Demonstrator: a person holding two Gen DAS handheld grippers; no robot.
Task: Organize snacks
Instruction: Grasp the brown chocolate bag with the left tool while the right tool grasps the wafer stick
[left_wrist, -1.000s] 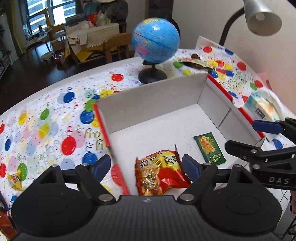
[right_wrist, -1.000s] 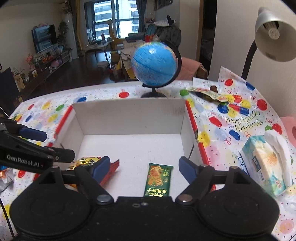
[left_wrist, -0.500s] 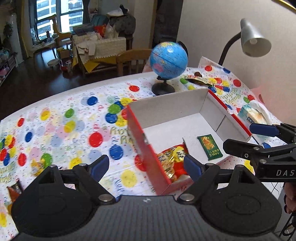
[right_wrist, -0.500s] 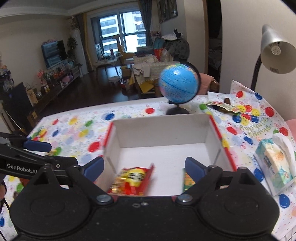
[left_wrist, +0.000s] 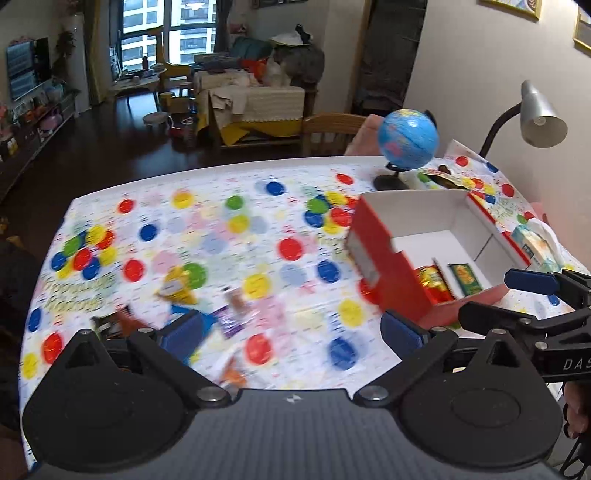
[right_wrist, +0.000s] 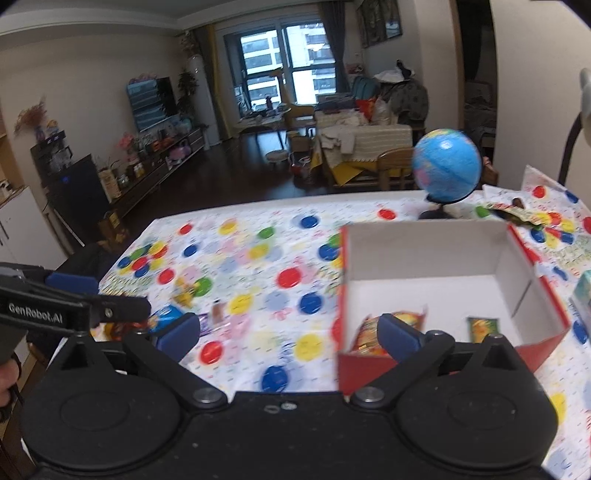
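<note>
A red cardboard box (left_wrist: 388, 269) with a white inside stands at the table's right; it also shows in the right wrist view (right_wrist: 424, 251). In it lie a red-yellow snack bag (left_wrist: 432, 282) and a green packet (left_wrist: 464, 278). Loose snacks lie on the table's left: a yellow packet (left_wrist: 177, 286), a purple one (left_wrist: 231, 319) and darker ones, blurred. My left gripper (left_wrist: 291, 326) is open and empty, above the tablecloth left of the box. My right gripper (right_wrist: 288, 330) is open and empty, at the box's near left corner.
A blue globe (left_wrist: 408, 140) stands behind the box, with a snack wrapper (left_wrist: 441, 179) beside it. A desk lamp (left_wrist: 541, 118) and a tissue pack (left_wrist: 535, 245) are at the right. The balloon-print tablecloth (left_wrist: 258, 221) covers the table.
Both grippers have pulled back and up from the box and swung left. The loose snacks on the left of the table have come into view.
</note>
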